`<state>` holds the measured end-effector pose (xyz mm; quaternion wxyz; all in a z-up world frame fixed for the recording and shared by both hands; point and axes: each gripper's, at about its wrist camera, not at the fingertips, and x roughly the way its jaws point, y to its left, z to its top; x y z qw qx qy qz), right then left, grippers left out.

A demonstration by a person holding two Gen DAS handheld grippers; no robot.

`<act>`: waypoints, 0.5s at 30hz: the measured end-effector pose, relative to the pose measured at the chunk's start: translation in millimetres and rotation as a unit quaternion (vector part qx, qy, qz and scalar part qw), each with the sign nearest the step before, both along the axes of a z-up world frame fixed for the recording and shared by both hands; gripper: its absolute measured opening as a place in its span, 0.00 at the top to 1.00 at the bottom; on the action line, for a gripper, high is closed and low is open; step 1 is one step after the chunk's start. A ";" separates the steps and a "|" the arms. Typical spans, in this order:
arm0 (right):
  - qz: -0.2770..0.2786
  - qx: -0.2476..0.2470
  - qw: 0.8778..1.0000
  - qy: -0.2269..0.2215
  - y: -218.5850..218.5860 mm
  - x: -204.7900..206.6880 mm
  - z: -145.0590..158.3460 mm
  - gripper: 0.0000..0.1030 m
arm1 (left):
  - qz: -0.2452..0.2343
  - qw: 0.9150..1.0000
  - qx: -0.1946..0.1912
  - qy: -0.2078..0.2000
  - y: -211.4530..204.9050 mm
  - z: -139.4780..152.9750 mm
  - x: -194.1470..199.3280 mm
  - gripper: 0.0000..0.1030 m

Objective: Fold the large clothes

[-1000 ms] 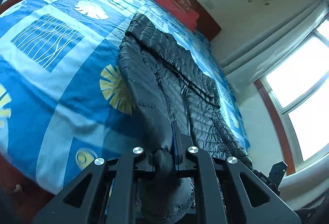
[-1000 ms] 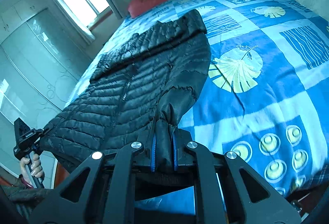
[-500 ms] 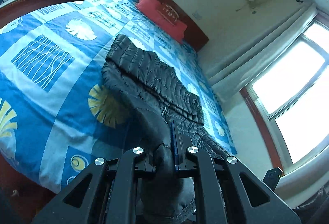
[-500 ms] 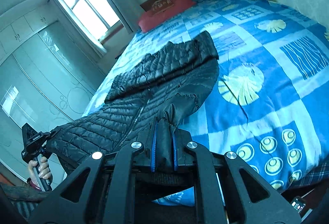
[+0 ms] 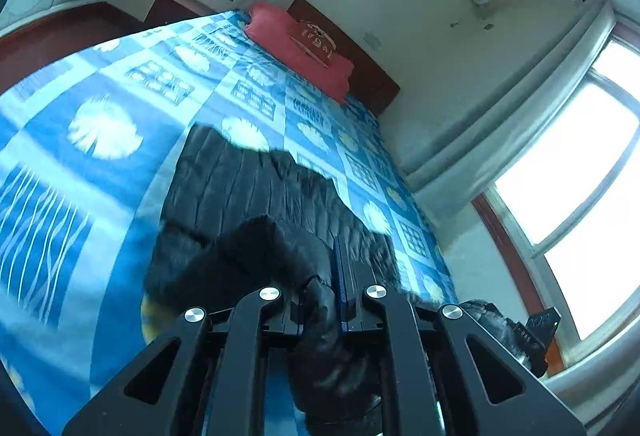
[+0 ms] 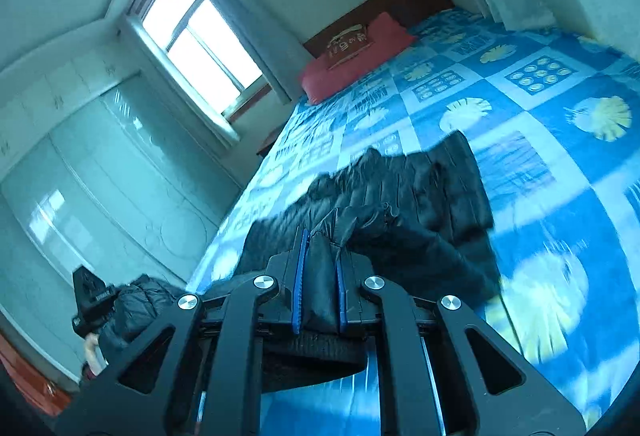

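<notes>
Left claw (image 5: 320, 300) and right claw (image 6: 320, 292) each clenched on a hem corner of the black puffer jacket (image 5: 248, 196), which stretches ahead onto the bed (image 5: 120, 96). Step: mid-fold, hem lifted. Next, likely: carry both corners forward evenly, lay onto far half.

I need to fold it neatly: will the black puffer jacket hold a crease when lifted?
Probably not: the black puffer jacket sags and bunches between the right gripper and left gripper, so floppy. Its quilted padding looks springy, and the shiny shell may slip.
</notes>
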<state>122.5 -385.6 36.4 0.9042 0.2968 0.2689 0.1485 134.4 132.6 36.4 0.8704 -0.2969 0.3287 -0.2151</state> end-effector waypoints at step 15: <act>-0.024 -0.006 0.990 0.141 -4.4 205.0 -119.7 0.84 | -0.004 0.993 0.062 0.099 -31.0 -107.6 187.2 0.89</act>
